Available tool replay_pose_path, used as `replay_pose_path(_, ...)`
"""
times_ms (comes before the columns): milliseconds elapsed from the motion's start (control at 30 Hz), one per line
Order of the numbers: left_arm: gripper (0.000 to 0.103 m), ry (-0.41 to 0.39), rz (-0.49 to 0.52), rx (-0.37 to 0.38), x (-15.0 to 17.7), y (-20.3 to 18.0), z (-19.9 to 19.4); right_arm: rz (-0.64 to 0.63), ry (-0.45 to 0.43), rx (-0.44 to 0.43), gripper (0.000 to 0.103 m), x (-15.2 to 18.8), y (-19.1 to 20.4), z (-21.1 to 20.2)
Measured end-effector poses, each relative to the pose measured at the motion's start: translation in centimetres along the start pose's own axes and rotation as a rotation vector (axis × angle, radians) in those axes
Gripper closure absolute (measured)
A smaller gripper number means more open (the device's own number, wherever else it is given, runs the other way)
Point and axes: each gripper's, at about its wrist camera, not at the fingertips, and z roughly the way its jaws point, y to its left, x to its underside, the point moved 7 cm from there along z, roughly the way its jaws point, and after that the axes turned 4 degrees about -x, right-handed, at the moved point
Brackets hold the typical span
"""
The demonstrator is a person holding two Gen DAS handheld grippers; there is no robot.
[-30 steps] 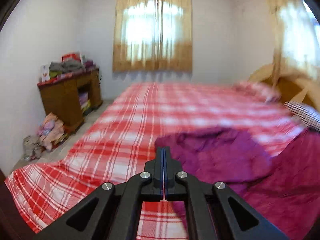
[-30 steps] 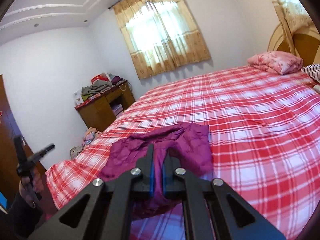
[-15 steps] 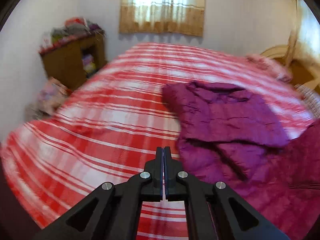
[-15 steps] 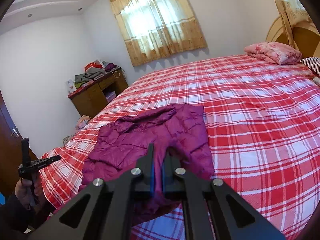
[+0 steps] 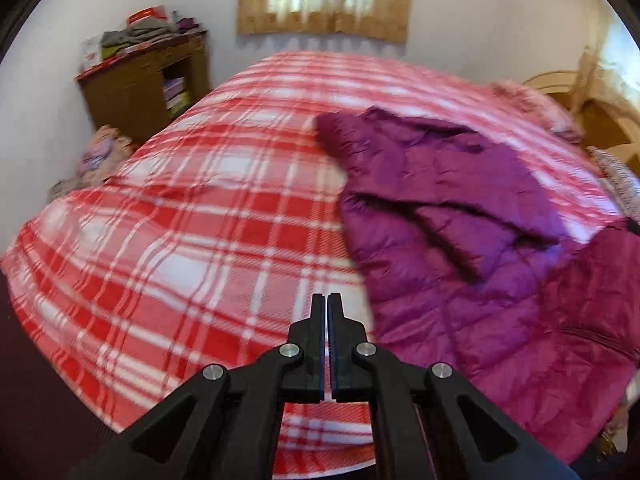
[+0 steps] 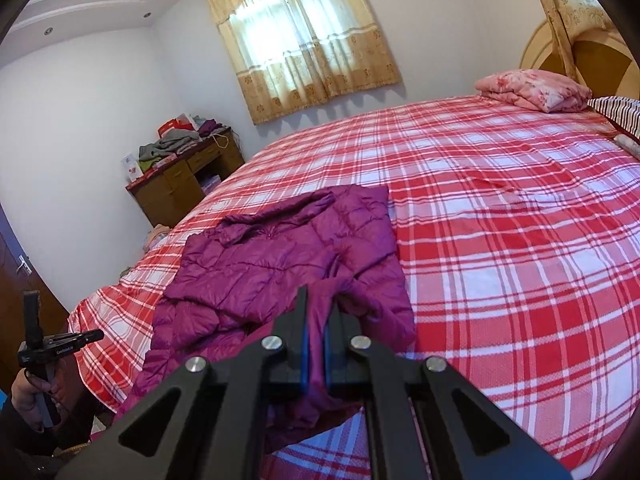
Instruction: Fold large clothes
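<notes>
1. Since 1 s ago: left wrist view has tilted down, so more of the purple jacket (image 5: pixel 448 208) shows and it fills the right half of frame; in the right wrist view the jacket lies more spread out on the bed (image 6: pixel 500 220).
2. Left gripper (image 5: pixel 324 300): fingers together w/ only a thin slit, nothing between them. Sits bottom centre of frame, over bare plaid sheet; jacket edge is just to its right, not touching.
3. Right gripper (image 6: pixel 316 300): clamped on a fold of jacket fabric, cloth runs up between the blue pads & spills out below. Rest of jacket lies ahead & to the left of it, centre-left of frame, near the bed's front edge.
4. Jacket looks partly folded: one flap laid over the body, quilted surface wrinkled. Left view is motion-blurred, so detail is soft.
5. Left gripper also seen in right view, lower left of frame (image 6: pixel 94 335), off the bed edge.
6. Bkgd: pink pillow (image 6: pixel 532 90) upper right, wooden desk (image 6: pixel 180 188) w/ piled clothes at left, curtained window (image 6: pixel 304 36) top centre.
</notes>
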Motion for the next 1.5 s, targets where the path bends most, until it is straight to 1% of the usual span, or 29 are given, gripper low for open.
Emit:
replay_pose_path(33, 0.102, 0.021, 0.007, -0.006, 0.3, -0.1, 0.4, -0.003, 0.000, 0.000, 0.096, 0.3, 0.2, -0.1)
replay_pose_path(100, 0.102, 0.025, -0.012, 0.063, 0.9, -0.5, 0.5, -0.008, -0.002, -0.003, 0.096, 0.6, 0.5, -0.3)
replay_pose_path(167, 0.100, 0.021, -0.015, 0.068, 1.3, -0.6, 0.0, -0.019, -0.001, -0.001, 0.096, 0.9, 0.7, -0.6)
replay_pose_path(200, 0.084, 0.010, -0.001, 0.055, 1.3, -0.7, -0.2, -0.024, -0.001, 0.000, 0.096, 1.1, 0.8, -0.7)
replay_pose_path(233, 0.039, -0.001, 0.007, 0.043, 1.3, -0.9, -0.4, -0.023, -0.001, -0.001, 0.096, 1.3, 0.8, -0.9)
replay_pose_path(267, 0.013, -0.008, 0.011, 0.055, 1.3, -1.2, -0.6, -0.020, 0.000, -0.004, 0.096, 1.4, 0.7, -0.9)
replay_pose_path(300, 0.001, -0.013, 0.009, 0.088, 1.4, -1.6, -0.8, -0.016, 0.001, -0.005, 0.096, 1.6, 0.6, -1.0)
replay_pose_path(400, 0.001, 0.009, 0.040, 0.076, 1.9, -2.9, -0.6, -0.004, 0.005, -0.004, 0.096, 2.1, 0.2, -1.1)
replay_pose_path(500, 0.001, 0.044, 0.035, 0.088, 2.8, -3.7, 0.1, 0.006, 0.009, -0.008, 0.095, 2.4, -0.1, -1.1)
replay_pose_path(567, 0.001, 0.092, 0.056, 0.082, 3.8, -4.3, 1.0, 0.004, 0.008, -0.010, 0.095, 2.5, 0.0, -1.2)
replay_pose_path(633, 0.001, 0.124, 0.068, 0.113, 4.7, -5.0, 1.6, 0.004, 0.007, -0.014, 0.095, 2.6, 0.1, -1.3)
replay_pose_path(700, 0.001, 0.157, 0.073, 0.166, 5.6, -6.1, 2.2, 0.003, 0.010, -0.020, 0.095, 2.8, 0.3, -1.2)
replay_pose_path(767, 0.007, 0.181, 0.099, 0.197, 6.4, -7.2, 2.9, 0.000, 0.016, -0.028, 0.095, 3.0, 0.6, -1.0)
replay_pose_path(800, 0.031, 0.210, 0.111, 0.208, 6.9, -7.7, 3.4, -0.003, 0.019, -0.031, 0.095, 3.2, 0.8, -0.8)
replay_pose_path(833, 0.074, 0.248, 0.115, 0.241, 7.6, -8.1, 4.0, -0.008, 0.022, -0.035, 0.095, 3.3, 1.0, -0.7)
replay_pose_path(867, 0.086, 0.287, 0.118, 0.277, 8.2, -8.5, 4.6, -0.012, 0.023, -0.040, 0.095, 3.4, 1.3, -0.5)
replay_pose_path(900, 0.088, 0.285, 0.124, 0.290, 8.3, -8.7, 4.7, -0.015, 0.022, -0.044, 0.095, 3.4, 1.4, -0.5)
replay_pose_path(933, 0.093, 0.268, 0.136, 0.292, 8.1, -8.7, 4.5, -0.019, 0.016, -0.047, 0.095, 3.4, 1.6, -0.5)
replay_pose_path(967, 0.094, 0.250, 0.141, 0.296, 7.6, -8.5, 4.0, -0.020, 0.006, -0.049, 0.095, 3.2, 1.8, -0.6)
replay_pose_path(1033, 0.096, 0.205, 0.138, 0.294, 6.1, -7.9, 2.8, -0.023, -0.021, -0.055, 0.095, 2.6, 2.2, -0.9)
replay_pose_path(1133, 0.096, 0.110, 0.131, 0.278, 2.4, -6.4, 0.7, -0.039, -0.081, -0.054, 0.095, 0.5, 2.9, -1.2)
replay_pose_path(1200, 0.096, 0.059, 0.116, 0.271, -0.9, -5.2, -0.2, -0.048, -0.110, -0.049, 0.096, -1.1, 3.2, -1.0)
replay_pose_path(1300, 0.096, -0.016, 0.088, 0.257, -6.4, -4.0, -0.4, -0.052, -0.161, -0.031, 0.096, -4.6, 3.3, 0.4)
replay_pose_path(1333, 0.092, -0.030, 0.064, 0.266, -8.1, -3.5, -0.1, -0.046, -0.175, -0.017, 0.096, -6.1, 3.2, 1.2)
replay_pose_path(1367, 0.092, -0.052, 0.003, 0.276, -10.5, -2.6, 0.5, -0.036, -0.186, -0.001, 0.096, -7.5, 2.9, 2.3)
replay_pose_path(1400, 0.091, -0.073, -0.032, 0.265, -12.3, -1.7, 1.3, -0.028, -0.192, 0.017, 0.096, -8.4, 2.5, 3.1)
replay_pose_path(1433, 0.087, -0.101, -0.043, 0.213, -14.1, -1.0, 2.1, -0.015, -0.199, 0.046, 0.096, -9.6, 1.8, 4.4)
replay_pose_path(1467, 0.085, -0.133, -0.031, 0.113, -16.3, -0.6, 3.6, 0.003, -0.198, 0.070, 0.096, -10.6, 1.1, 5.7)
replay_pose_path(1500, 0.078, -0.142, -0.038, 0.065, -17.8, -0.2, 4.9, 0.024, -0.192, 0.088, 0.096, -11.3, 0.3, 7.1)
